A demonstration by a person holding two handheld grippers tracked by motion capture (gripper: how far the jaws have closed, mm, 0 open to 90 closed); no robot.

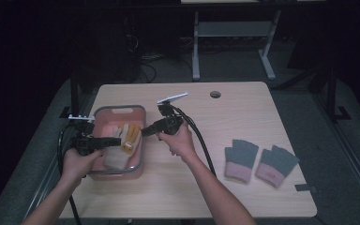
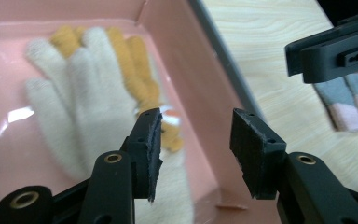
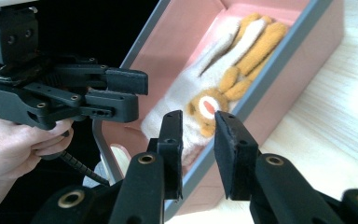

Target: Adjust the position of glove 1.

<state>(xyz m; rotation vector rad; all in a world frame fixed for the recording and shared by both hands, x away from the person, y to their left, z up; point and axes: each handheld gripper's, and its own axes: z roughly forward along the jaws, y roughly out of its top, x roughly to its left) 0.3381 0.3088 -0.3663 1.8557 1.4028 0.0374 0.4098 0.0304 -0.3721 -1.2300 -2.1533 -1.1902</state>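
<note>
On the left part of the pale wooden counter sits a pink rectangular plastic bin with a grey rim. Inside it lie a cream knitted glove and an orange knitted glove, the cream one partly over the orange. Left claw hovers over the bin's inside, its jaws spread with nothing between them. Right claw is at the bin's right rim, its jaws also parted and pinching nothing. Both claws point toward each other across the gloves. Well apart, on the right of the counter, lies a pair of grey fingerless knitted gloves with pink cuffs, side by side.
</note>
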